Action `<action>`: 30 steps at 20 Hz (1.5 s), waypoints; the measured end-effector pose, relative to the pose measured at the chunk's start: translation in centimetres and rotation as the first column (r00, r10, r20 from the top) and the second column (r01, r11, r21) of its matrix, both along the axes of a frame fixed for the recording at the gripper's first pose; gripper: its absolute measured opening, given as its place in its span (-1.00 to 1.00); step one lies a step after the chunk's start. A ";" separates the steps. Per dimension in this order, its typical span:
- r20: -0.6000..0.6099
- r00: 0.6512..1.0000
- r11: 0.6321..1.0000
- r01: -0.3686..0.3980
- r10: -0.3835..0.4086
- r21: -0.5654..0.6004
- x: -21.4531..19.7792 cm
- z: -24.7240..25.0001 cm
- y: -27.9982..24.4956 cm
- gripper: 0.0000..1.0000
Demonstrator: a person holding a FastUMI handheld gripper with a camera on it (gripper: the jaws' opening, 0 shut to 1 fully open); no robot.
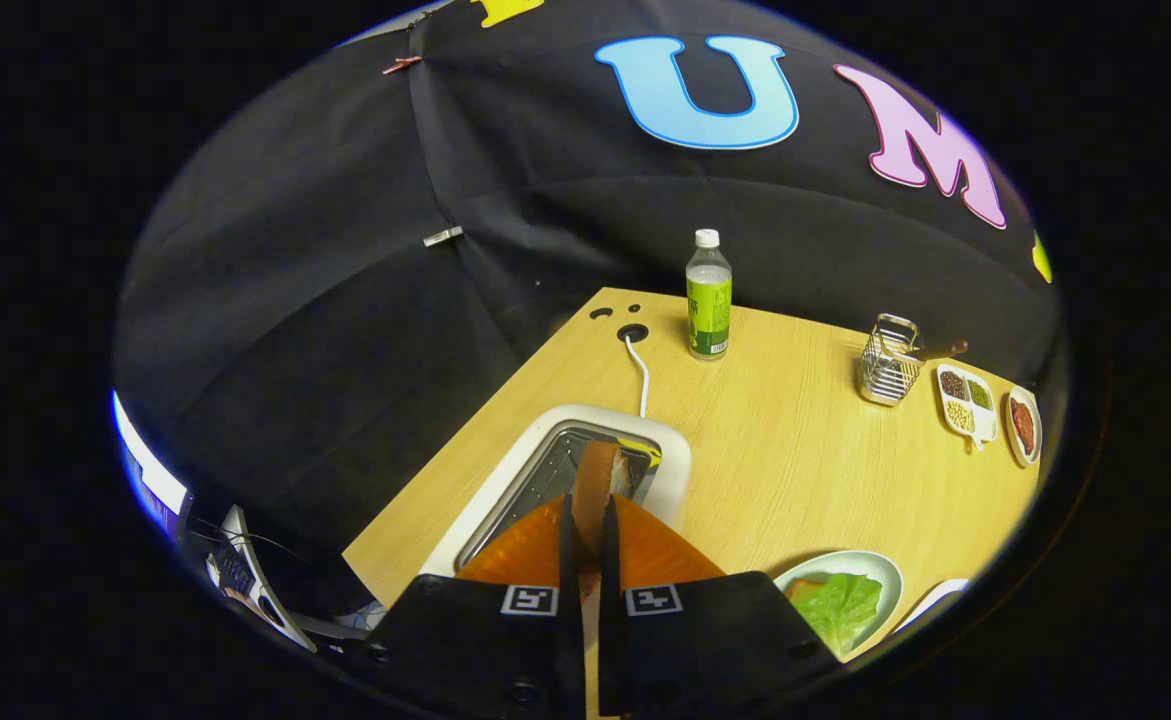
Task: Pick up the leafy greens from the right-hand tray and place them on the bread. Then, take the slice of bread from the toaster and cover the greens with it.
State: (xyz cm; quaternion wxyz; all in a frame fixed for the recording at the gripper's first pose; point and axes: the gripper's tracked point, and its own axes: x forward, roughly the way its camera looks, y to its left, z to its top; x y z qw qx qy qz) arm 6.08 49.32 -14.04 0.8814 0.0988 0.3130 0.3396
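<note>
My gripper [587, 520] hangs over the white toaster [675, 455], its two fingers closed on a slice of bread [597, 478] that stands upright on edge in the toaster's slot. The slice's brown crust and pale face show just ahead of the fingertips. To the right of the fingers, near the table's front edge, a pale round plate [885, 568] holds a leaf of green lettuce [840, 608] lying on another slice of bread [802, 590], of which only a corner shows.
The toaster's white cable [639, 375] runs to a hole in the wooden table [795, 440]. Beyond it stands a green-labelled bottle [709, 295]. At the far right are a wire basket [889, 362], a divided tray of seeds [967, 402] and a small dish [1023, 424].
</note>
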 end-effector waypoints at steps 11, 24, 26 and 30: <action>0.107 0.982 0.966 0.130 -0.157 0.222 1.1 9.6 -11.2 -0.81; -0.098 0.921 0.924 0.381 -0.378 0.015 -0.2 -6.9 -25.7 -0.80; -0.125 0.916 0.924 0.381 -0.380 -0.021 -0.6 -9.6 -25.4 -0.80; -0.190 0.921 0.929 0.362 -0.342 0.084 -0.9 -10.3 -21.4 -0.80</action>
